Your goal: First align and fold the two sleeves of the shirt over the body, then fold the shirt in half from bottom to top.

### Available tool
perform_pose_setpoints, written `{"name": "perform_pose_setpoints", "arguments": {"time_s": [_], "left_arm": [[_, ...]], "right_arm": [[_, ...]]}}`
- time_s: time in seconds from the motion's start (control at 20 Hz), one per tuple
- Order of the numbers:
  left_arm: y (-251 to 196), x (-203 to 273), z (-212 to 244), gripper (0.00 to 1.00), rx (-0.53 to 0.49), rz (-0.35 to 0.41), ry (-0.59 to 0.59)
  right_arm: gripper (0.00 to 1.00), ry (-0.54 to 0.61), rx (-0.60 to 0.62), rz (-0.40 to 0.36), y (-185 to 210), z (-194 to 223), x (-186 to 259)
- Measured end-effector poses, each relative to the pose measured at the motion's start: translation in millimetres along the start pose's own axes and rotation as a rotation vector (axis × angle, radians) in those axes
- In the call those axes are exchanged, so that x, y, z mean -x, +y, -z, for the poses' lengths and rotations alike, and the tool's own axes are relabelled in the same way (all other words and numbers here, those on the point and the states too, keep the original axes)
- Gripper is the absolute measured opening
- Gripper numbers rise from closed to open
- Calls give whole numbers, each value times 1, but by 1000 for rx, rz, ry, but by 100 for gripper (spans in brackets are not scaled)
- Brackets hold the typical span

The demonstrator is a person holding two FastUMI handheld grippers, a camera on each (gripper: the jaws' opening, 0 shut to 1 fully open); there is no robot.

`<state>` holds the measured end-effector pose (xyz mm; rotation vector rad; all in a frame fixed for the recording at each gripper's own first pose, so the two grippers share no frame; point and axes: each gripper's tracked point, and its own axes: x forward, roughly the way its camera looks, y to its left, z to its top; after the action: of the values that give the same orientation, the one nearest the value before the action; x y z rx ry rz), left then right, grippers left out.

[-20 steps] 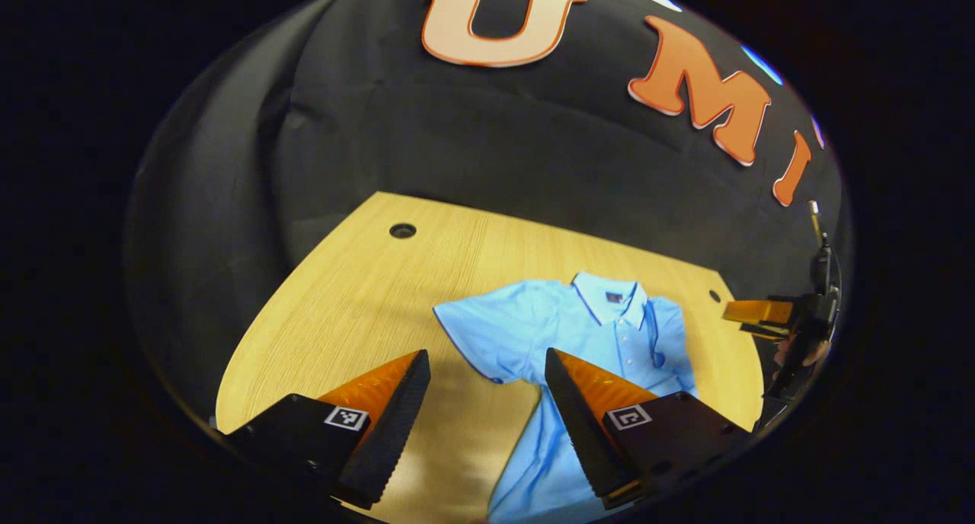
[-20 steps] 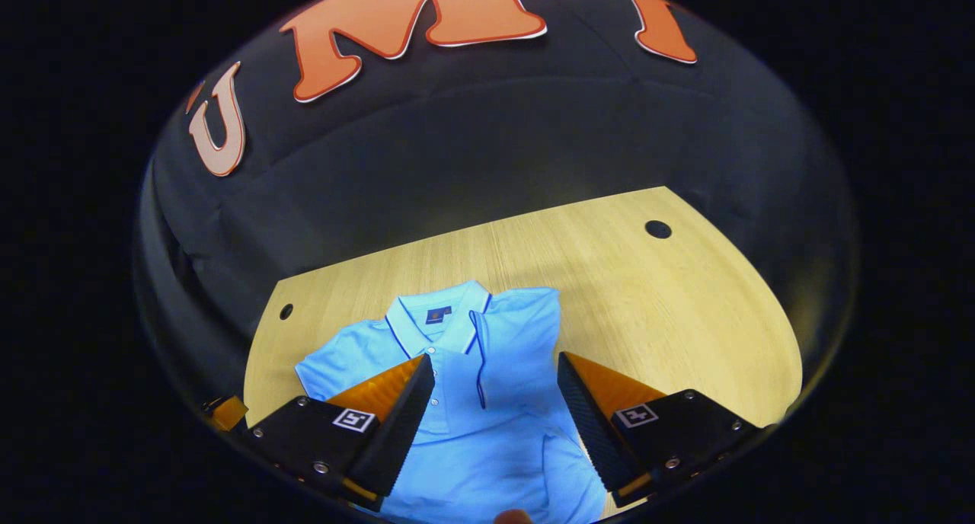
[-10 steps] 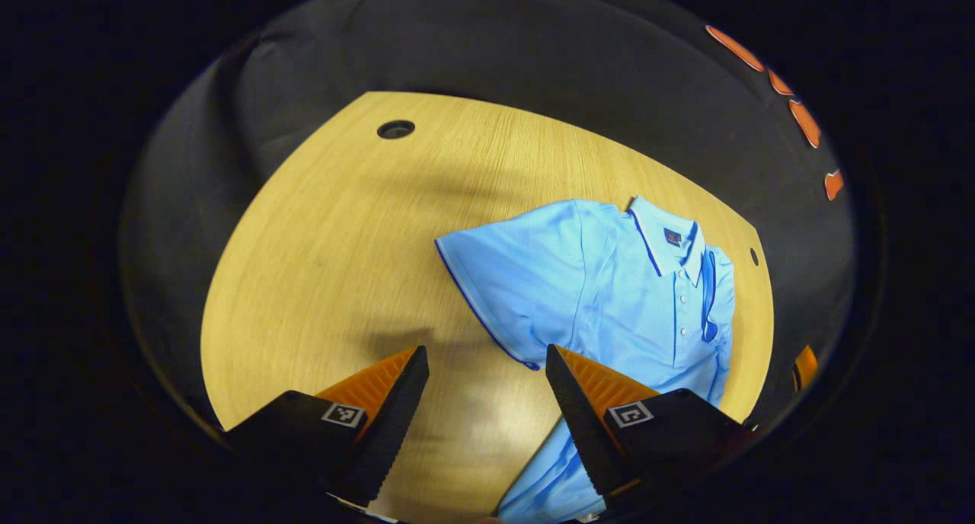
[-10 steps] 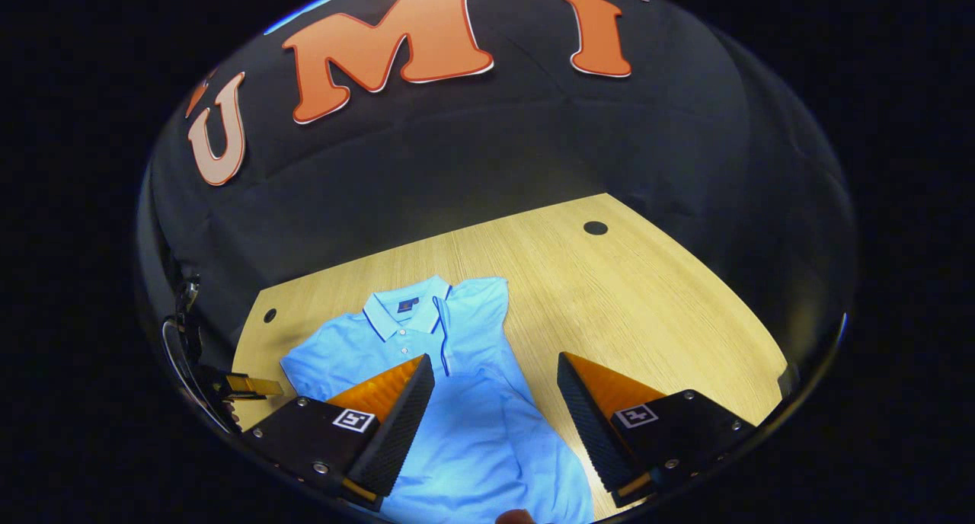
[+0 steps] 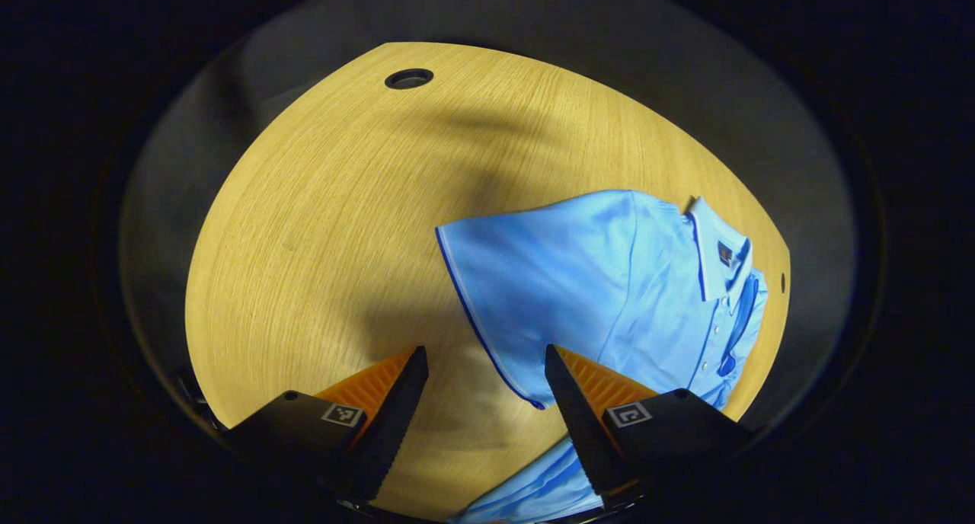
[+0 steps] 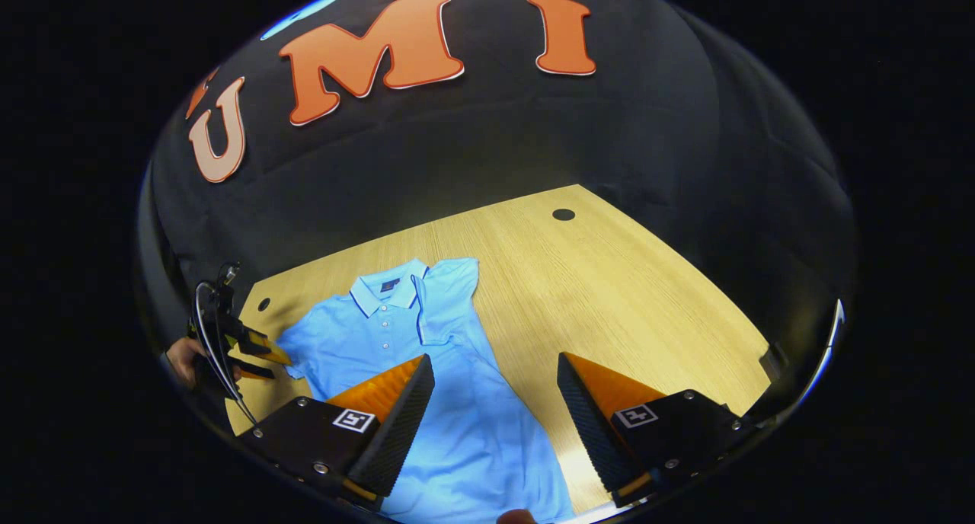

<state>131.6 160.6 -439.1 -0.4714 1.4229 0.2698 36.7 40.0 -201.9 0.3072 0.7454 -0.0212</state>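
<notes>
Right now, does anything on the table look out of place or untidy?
Nothing looks damaged. The shirt lies flat on the table, but unevenly: one sleeve is folded over the body, while the other sleeve lies spread out. The left tool hovers open near that sleeve's hem.

The shirt [image 6: 457, 402]'s hem is running off the bottom of the right gripper view, the right gripper [image 6: 495, 391]'s fingers [image 6: 392, 425] covering part; the collar patch [image 5: 724, 254] is staying too small to make out.
</notes>
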Motion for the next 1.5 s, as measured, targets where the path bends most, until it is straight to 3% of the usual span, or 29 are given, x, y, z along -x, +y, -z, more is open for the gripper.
{"name": "perform_pose_setpoints", "arguments": {"time_s": [0.3, 0.4, 0.5, 0.55, 0.65, 0.7, 0.75, 0.9, 1.2, 1.5], "left_arm": [[2, -7, -16, 99, 10, -100, 37], [-6, -8, -18, 87, 4, -98, 28], [-15, -8, -16, 63, 6, -90, 20], [-18, -7, -16, 41, 3, -75, 20], [-16, -6, -20, 14, -21, -47, 23], [-18, -6, -24, 14, -16, -16, 7], [-19, -3, -25, 7, -28, 6, 14], [-33, 8, -34, 8, -62, 80, -17], [-99, 46, -45, 7, -240, 228, -104], [-164, 61, -46, 7, -438, 284, -152]], "right_arm": [[98, -4, 12, -10, -4, 0, 15], [98, -1, 1, -12, -4, 1, 17], [98, 0, -2, -8, -6, 3, 18], [98, 4, -2, -10, -5, 4, 19], [98, -1, -2, -10, -6, 6, 25], [98, -1, 0, -8, -7, 8, 28], [98, -4, 0, -11, -6, 7, 29], [98, 1, -3, -6, -6, 9, 30], [98, 12, -27, -11, -6, 13, 36], [98, 23, -42, 9, -14, 21, 39]]}}
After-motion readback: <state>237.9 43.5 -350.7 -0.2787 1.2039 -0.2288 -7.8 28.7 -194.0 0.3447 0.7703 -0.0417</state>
